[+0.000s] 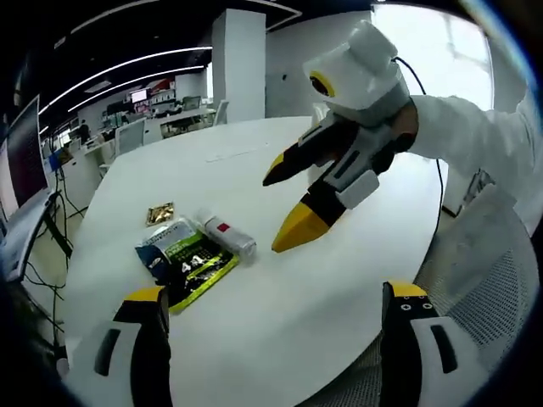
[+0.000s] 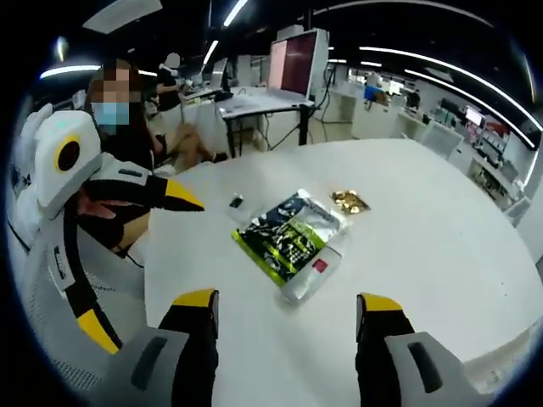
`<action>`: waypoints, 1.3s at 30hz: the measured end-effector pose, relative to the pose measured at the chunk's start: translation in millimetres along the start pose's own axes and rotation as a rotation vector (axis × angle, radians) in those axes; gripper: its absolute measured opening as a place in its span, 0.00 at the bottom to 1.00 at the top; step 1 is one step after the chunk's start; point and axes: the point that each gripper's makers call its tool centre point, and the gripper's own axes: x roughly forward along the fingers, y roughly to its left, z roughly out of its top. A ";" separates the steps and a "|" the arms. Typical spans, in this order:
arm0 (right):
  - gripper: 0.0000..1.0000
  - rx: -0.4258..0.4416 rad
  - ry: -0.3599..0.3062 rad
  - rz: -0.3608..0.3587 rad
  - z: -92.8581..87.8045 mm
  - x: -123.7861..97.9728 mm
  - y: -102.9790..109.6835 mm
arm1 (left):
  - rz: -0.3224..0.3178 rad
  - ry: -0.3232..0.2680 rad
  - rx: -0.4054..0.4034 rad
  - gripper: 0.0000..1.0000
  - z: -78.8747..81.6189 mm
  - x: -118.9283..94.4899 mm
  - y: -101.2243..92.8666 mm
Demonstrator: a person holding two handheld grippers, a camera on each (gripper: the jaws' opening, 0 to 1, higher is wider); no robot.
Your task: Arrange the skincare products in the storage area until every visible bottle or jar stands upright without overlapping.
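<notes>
Both tools released: left tool (image 1: 271, 309), right tool (image 2: 284, 309) hover above white round surface (image 1: 322, 322); small clear tube with red label (image 2: 311, 274) lies flat beside green-black foil pouch (image 2: 288, 236).

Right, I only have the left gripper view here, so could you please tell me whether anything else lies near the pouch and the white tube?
Observer: Yes. The right gripper view shows a small dark item on the table, apart from the pouch, on the side away from the tube.
Operator: Thank you. Is anyone close to the table?
Observer: A person sits just past its edge, on that same side.
</notes>
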 end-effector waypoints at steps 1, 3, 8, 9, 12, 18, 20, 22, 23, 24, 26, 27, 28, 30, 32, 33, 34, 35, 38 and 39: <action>0.67 0.007 0.001 0.003 0.2 2.4 -0.2 | -0.001 0.003 -0.002 0.99 -1.3 0.0 0.5; 0.67 0.015 0.006 0.007 0.7 8.1 -1.1 | -0.006 0.001 -0.013 0.99 -2.5 0.4 1.3; 0.63 0.019 0.008 -0.014 3.0 17.7 -6.6 | 0.004 -0.006 -0.015 0.99 -1.5 0.3 3.8; 0.63 0.028 0.002 -0.024 4.6 19.6 -8.3 | 0.005 -0.003 -0.007 0.99 -2.1 0.4 3.1; 0.61 0.039 0.001 -0.047 5.0 21.6 -10.2 | -0.014 0.032 0.008 0.99 -9.5 3.1 0.0; 0.58 0.058 0.021 -0.065 1.3 39.0 -14.8 | -0.016 0.027 0.005 0.99 -8.1 2.7 -1.3; 0.58 0.067 0.032 -0.059 -0.6 44.3 -12.6 | -0.016 0.034 0.007 0.99 -9.3 2.9 -1.7; 0.58 0.071 0.037 -0.059 -1.6 49.2 -11.4 | -0.012 0.039 0.020 0.99 -10.3 3.4 -1.1; 0.57 0.070 0.036 -0.061 -2.0 52.2 -11.1 | -0.009 0.042 0.025 0.99 -10.6 3.4 -0.8; 0.55 0.066 0.041 -0.060 -3.0 53.6 -11.2 | -0.008 0.043 0.027 0.99 -10.8 3.4 -0.7; 0.53 0.071 0.050 -0.064 -2.6 63.5 -15.5 | -0.006 0.044 0.028 0.99 -10.8 3.6 -1.2; 0.52 0.076 0.049 -0.066 -2.1 66.7 -17.3 | -0.003 0.046 0.030 0.99 -11.2 3.5 -0.6; 0.52 0.081 0.053 -0.065 -2.4 68.5 -18.0 | 0.003 0.050 0.034 0.99 -12.0 3.6 0.7; 0.51 0.097 0.059 -0.068 -4.9 70.6 -18.8 | 0.005 0.054 0.039 0.99 -13.4 4.0 1.7; 0.50 0.108 0.067 -0.075 -7.9 75.7 -21.1 | -0.006 0.063 0.039 0.99 -15.5 4.9 0.1; 0.51 0.111 0.065 -0.090 -9.2 78.1 -23.6 | -0.011 0.078 0.038 0.99 -18.0 5.5 -1.4; 0.51 0.109 0.062 -0.100 -9.9 80.9 -26.4 | -0.011 0.084 0.042 0.99 -19.0 5.7 -1.3; 0.50 0.110 0.063 -0.106 -10.3 83.1 -28.2 | -0.008 0.087 0.046 0.99 -20.1 6.2 -0.5; 0.50 0.121 0.065 -0.109 -9.9 85.3 -30.4 | -0.003 0.085 0.044 0.99 -19.2 5.7 0.5; 0.49 0.124 0.065 -0.106 -9.8 86.3 -30.1 | -0.006 0.083 0.041 0.99 -19.0 5.8 -0.1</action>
